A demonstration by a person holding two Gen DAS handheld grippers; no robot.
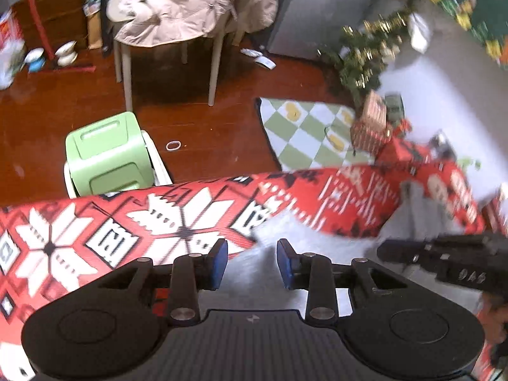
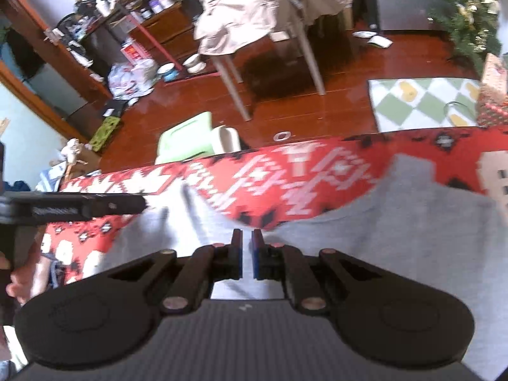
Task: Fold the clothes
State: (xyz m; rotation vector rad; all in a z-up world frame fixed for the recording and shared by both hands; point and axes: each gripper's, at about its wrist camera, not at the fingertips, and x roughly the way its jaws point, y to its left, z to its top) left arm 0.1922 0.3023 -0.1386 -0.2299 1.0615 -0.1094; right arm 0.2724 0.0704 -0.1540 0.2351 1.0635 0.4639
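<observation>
Grey garment spread on red-patterned table, reaching toward far edge; left tongs spread and empty, right tongs nearly pressed together, nothing visibly pinched; best to pinch matching hem corners, then fold evenly, keeping cloth taut.

Each black gripper has blue fingertip pads, silver pivot screws and a ribbed grey body.
</observation>
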